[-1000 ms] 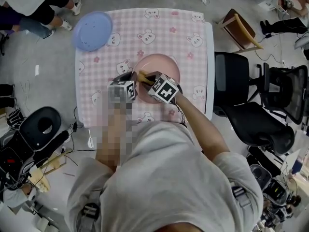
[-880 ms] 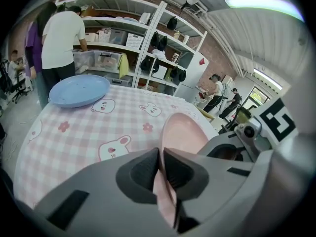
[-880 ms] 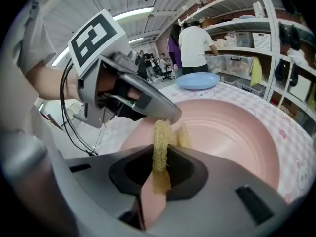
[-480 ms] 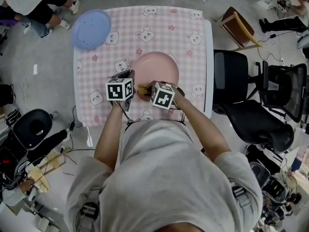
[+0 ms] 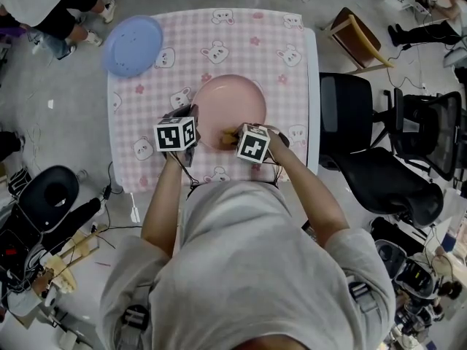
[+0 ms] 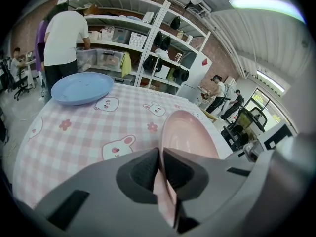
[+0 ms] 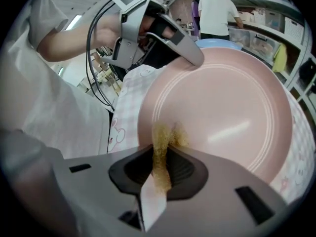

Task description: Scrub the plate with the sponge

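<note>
Blue plate (image 5: 133,46): at the far left corner of the bench (image 5: 248,42), well apart from my claws. My left claw (image 6: 161,157): pressed onto the near rim of the pink plate (image 6: 190,137), which appears tilted off the checked cloth. My right claw (image 7: 161,154): pinching the yellow sponge (image 7: 160,137), which touches the plate's face near its lower edge.

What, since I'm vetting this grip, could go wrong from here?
1. The left gripper pinches only the rim of the plate; scrubbing pressure could twist it loose.
2. The right gripper holds just a thin squeezed strip of sponge, which may slip out while rubbing.
3. The blue plate overhangs the corner of the table; a jolt could tip it off.
</note>
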